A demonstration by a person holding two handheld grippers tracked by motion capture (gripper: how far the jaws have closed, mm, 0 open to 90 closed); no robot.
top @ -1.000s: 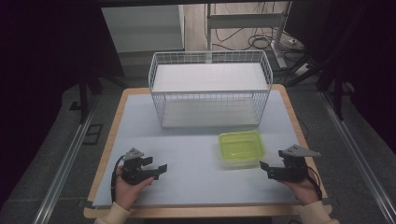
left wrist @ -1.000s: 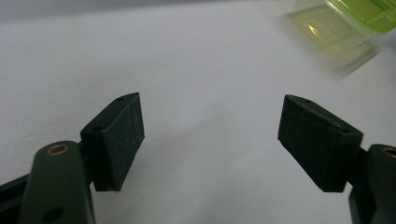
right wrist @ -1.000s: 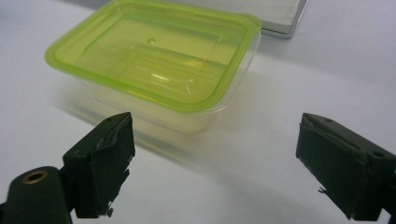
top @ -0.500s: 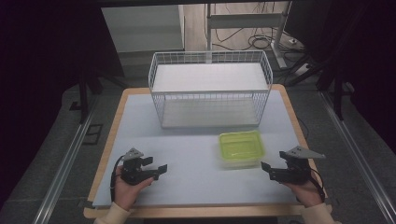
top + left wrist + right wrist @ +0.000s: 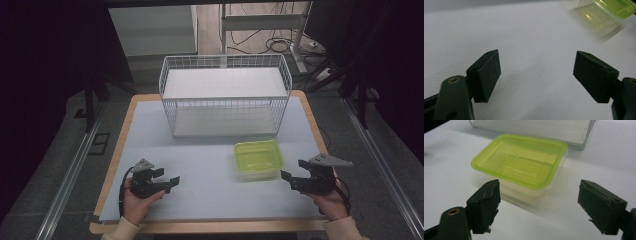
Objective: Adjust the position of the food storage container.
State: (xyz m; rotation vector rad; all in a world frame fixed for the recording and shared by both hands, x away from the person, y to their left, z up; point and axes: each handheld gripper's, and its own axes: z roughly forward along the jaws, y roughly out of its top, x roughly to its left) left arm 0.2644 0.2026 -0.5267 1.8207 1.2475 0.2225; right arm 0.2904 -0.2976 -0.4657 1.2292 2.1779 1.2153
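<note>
The lime-green lidded plastic container [image 5: 258, 159] sits on the pale tabletop [image 5: 210, 155] just before the white wire basket [image 5: 225, 95], a little ahead of the right gripper [image 5: 286, 176], whose spread jaws have just been closing on nothing, and well apart from the left gripper [image 5: 170, 179], jaws spread and empty.

The right hand-held gripper [image 5: 289, 178] has edged slightly closer to the green container [image 5: 258, 159], its jaws narrowing a little.
</note>
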